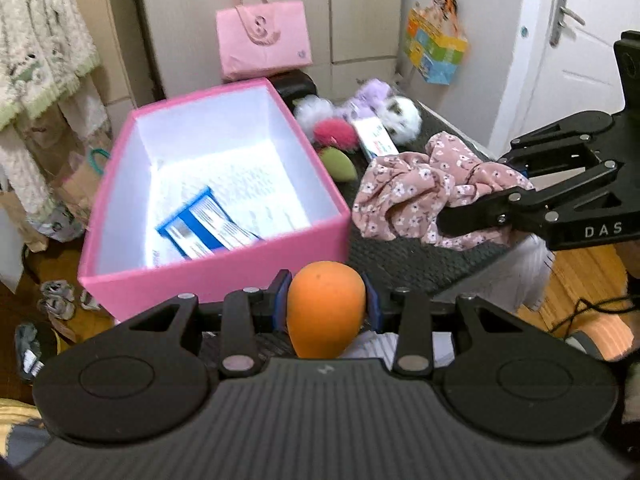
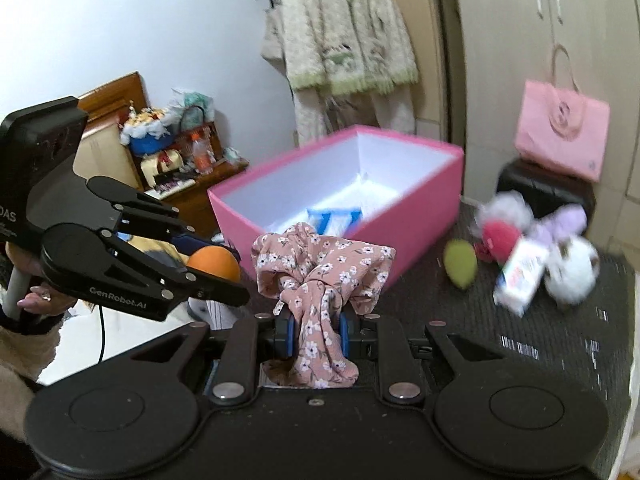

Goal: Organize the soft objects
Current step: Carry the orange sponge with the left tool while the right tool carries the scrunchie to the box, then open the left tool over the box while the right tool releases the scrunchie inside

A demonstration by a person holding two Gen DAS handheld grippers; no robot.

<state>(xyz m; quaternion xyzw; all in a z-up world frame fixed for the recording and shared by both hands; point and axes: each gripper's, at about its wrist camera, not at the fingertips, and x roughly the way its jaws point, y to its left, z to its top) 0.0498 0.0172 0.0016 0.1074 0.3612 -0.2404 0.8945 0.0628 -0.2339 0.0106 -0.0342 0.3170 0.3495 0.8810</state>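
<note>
My left gripper [image 1: 326,300] is shut on an orange egg-shaped sponge [image 1: 325,309], held just in front of the near wall of the open pink box [image 1: 216,276]. The same sponge [image 2: 214,263] and left gripper [image 2: 224,280] show at the left of the right wrist view. My right gripper [image 2: 318,330] is shut on a pink floral fabric scrunchie [image 2: 320,264], lifted off the dark mat [image 2: 520,320] in front of the pink box [image 2: 420,216]. In the left wrist view the scrunchie [image 1: 408,196] hangs from the right gripper [image 1: 452,220] to the right of the box.
A blue and white packet [image 1: 208,224] lies inside the box. At the back of the mat lie a green sponge [image 1: 340,162], a red pompom [image 1: 334,130], white and purple fluffy things [image 1: 384,108] and a small carton [image 1: 378,140]. A pink bag [image 1: 264,42] stands behind.
</note>
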